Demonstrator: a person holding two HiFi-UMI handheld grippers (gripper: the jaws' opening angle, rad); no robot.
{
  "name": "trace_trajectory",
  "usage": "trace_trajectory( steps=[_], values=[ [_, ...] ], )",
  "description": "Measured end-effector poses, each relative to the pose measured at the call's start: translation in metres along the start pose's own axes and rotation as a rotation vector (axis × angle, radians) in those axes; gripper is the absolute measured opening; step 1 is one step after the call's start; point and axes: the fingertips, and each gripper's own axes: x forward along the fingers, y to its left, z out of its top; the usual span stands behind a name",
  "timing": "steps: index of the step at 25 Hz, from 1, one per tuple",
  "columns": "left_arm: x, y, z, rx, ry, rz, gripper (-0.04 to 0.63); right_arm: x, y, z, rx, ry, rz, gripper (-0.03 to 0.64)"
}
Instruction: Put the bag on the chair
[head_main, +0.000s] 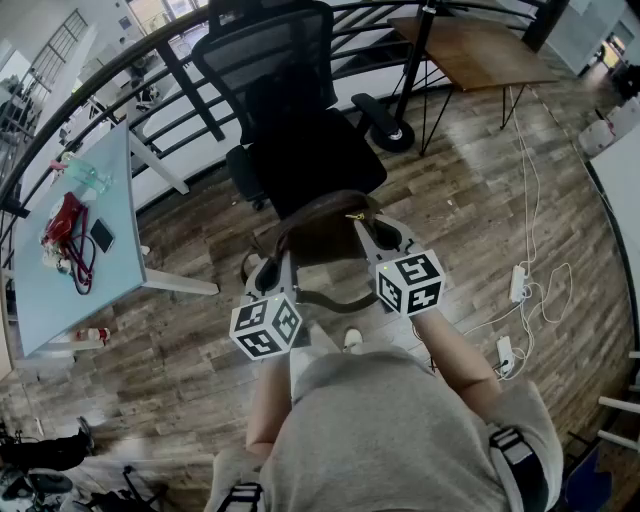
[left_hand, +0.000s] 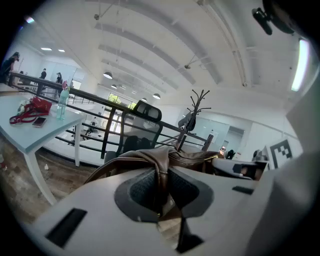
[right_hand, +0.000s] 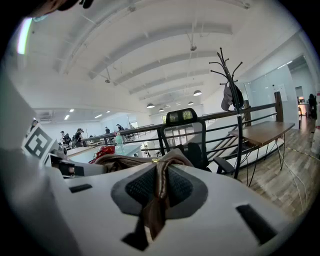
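Wood-floored loft office: the brown bag hangs in the air just in front of the black chair, not yet on its seat.
The left gripper and right gripper each have their fingers clenched on a thin leather strap only. The slack body could swing, a strap might slide out, or the bag may catch the seat's front edge and tip onto the floor.

Brown bag; black mesh chair; white left gripper and right gripper, black-and-white square markers; pale blue table; brown wood-grain floor.
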Motion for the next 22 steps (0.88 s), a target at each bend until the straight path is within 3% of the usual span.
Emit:
trace_trajectory(
  steps=[10, 22],
  values=[
    [-0.041, -0.035, -0.022, 0.050, -0.001, 0.030, 0.048, -0.069, 0.010, -0.022, 0.003, -0.021, 0.013, 0.035],
    [-0.018, -0.038, -0.014, 0.016, 0.002, 0.025, 0.048, -0.056, -0.009, -0.010, 0.024, -0.025, 0.026, 0.035]
  ],
)
